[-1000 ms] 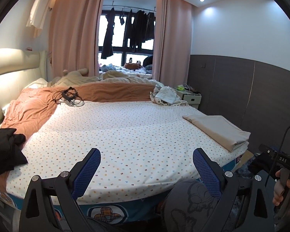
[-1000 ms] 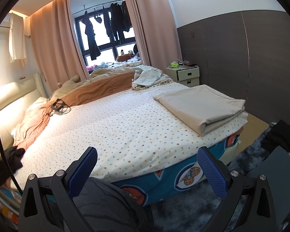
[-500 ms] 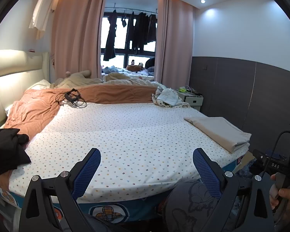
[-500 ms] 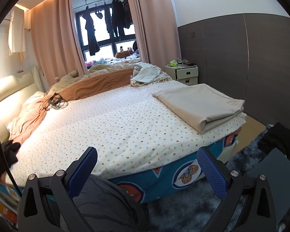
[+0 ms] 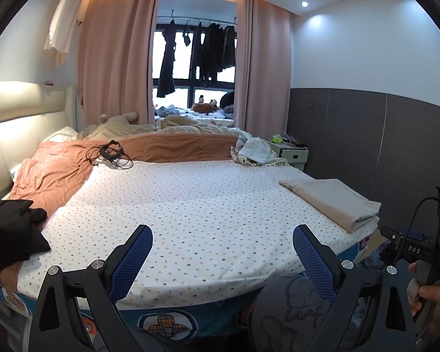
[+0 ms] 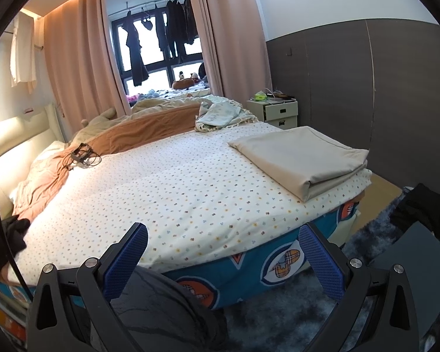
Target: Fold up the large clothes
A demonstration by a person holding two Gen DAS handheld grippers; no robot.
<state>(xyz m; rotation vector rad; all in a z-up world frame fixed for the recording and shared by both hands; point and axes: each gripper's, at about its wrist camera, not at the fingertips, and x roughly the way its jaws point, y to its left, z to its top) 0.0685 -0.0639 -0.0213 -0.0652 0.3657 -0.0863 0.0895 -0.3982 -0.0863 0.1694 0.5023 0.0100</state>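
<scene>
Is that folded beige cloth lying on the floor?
No, the folded beige cloth lies on the bed, near its corner.

Broad bare middle of bed (image 5: 208, 205), folded beige cloth (image 6: 302, 158) at right edge, black garment (image 5: 11, 234) at left

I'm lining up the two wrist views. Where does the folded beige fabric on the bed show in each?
Left wrist: the folded beige fabric lies at right of centre, on the bed's right corner.
Right wrist: the folded beige fabric lies upper right of centre, nearer and larger.
Shared landmark: the white bedside drawer unit behind it.
</scene>
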